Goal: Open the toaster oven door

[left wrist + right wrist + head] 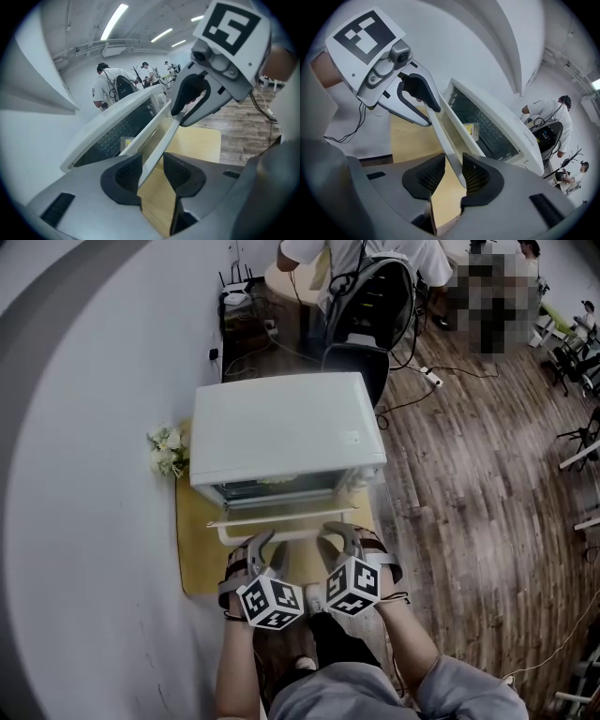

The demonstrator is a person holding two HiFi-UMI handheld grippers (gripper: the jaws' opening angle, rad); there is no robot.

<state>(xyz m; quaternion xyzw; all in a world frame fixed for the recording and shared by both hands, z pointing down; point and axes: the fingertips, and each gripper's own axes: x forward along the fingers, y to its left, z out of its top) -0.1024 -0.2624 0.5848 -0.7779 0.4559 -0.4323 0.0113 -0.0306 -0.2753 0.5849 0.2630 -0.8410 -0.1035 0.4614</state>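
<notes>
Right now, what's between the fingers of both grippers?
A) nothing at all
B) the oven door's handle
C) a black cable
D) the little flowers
B: the oven door's handle runs between the fingers of the left gripper and also of the right gripper, as each gripper view shows.

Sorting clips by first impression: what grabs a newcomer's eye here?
The white toaster oven sits mid-frame on a yellow board, its door tipped partly open. The left gripper and right gripper straddle its handle in front. White flowers lie at its left.
</notes>
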